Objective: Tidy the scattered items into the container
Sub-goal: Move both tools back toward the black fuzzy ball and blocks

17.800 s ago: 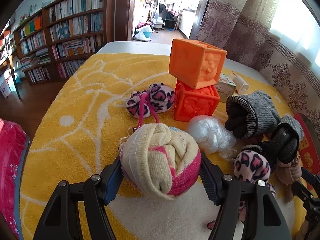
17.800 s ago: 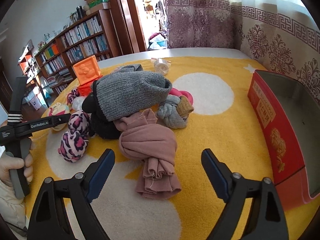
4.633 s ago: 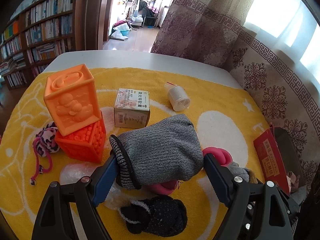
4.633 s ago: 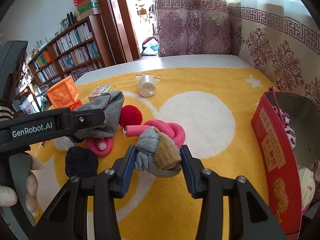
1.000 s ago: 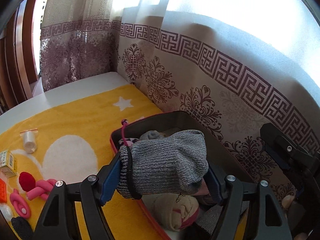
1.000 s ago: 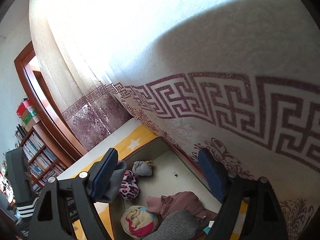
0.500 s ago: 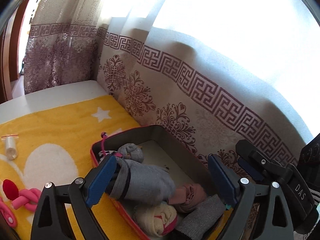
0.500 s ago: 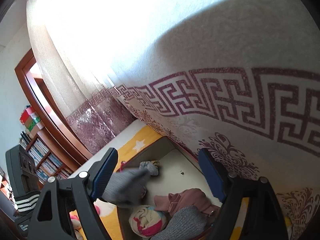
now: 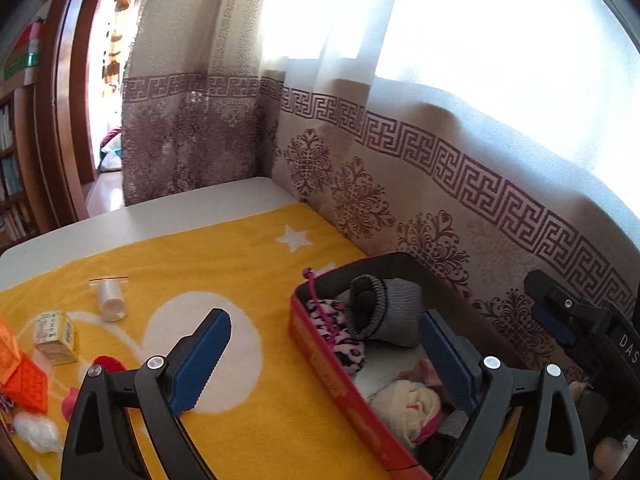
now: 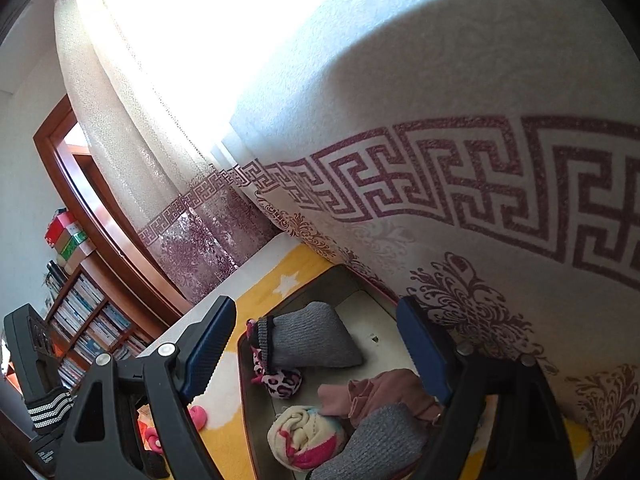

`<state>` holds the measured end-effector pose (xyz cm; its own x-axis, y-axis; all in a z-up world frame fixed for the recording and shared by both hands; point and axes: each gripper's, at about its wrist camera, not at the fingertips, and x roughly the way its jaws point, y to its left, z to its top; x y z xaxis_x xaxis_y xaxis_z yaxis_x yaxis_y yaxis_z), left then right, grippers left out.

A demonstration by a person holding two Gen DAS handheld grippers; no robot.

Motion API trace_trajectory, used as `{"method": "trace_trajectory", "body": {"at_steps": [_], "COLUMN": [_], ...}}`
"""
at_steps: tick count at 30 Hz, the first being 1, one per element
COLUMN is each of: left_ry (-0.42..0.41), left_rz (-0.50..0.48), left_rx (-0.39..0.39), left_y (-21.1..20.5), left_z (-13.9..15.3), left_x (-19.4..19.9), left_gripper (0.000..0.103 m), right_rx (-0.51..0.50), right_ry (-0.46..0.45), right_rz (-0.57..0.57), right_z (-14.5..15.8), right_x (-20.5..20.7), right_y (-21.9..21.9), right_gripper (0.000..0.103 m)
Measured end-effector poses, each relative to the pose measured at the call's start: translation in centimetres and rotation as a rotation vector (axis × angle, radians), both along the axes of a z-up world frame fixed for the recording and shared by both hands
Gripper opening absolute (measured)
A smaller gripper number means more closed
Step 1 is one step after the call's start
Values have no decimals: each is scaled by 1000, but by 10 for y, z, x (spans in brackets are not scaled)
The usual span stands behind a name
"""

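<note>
Both grippers read empty from my feed: left gripper [image 9: 324, 364] with jaws spread wide above the near wall of the red rectangular cardboard box [image 9: 320, 354], right gripper [image 10: 316, 350] likewise parted over its interior. Grey knitted sock roll with dark cuff [image 9: 384, 312] lies inside at the far end, touching the pink leopard-print sock ball [image 9: 340, 344]. Cream-and-pink rolled sock [image 10: 306, 438] and dusty-pink cloth [image 10: 372, 394] sit nearer. Outside on the yellow towel [image 9: 200, 260]: small white bottle [image 9: 110, 300], little printed carton [image 9: 56, 336], orange cube [image 9: 24, 382].
</note>
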<state>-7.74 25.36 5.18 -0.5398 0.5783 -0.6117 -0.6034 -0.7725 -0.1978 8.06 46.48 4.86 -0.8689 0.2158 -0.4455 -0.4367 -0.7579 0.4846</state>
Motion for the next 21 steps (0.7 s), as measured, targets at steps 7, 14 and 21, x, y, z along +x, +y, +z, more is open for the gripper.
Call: {"method": "trace_trajectory", "body": {"at_steps": [7,14,21], "left_ry": [12,2,-38], "left_rz": [185,309,434], "left_rx": [2,-27,14], "left_y": [-96,-178,-249], "left_z": [2,-11,-24], "left_x": [-10,-14,-21], "left_gripper": [96,96,96], "right_rx": [79,249,264], "right_ry": [-58,-116,-167], "right_rz": [116,353,586], "right_z": [-10,-20,-31], "right_x": [-24,-46,-69], "right_y": [-44,-124,-195], "right_gripper": [85,85,85]}}
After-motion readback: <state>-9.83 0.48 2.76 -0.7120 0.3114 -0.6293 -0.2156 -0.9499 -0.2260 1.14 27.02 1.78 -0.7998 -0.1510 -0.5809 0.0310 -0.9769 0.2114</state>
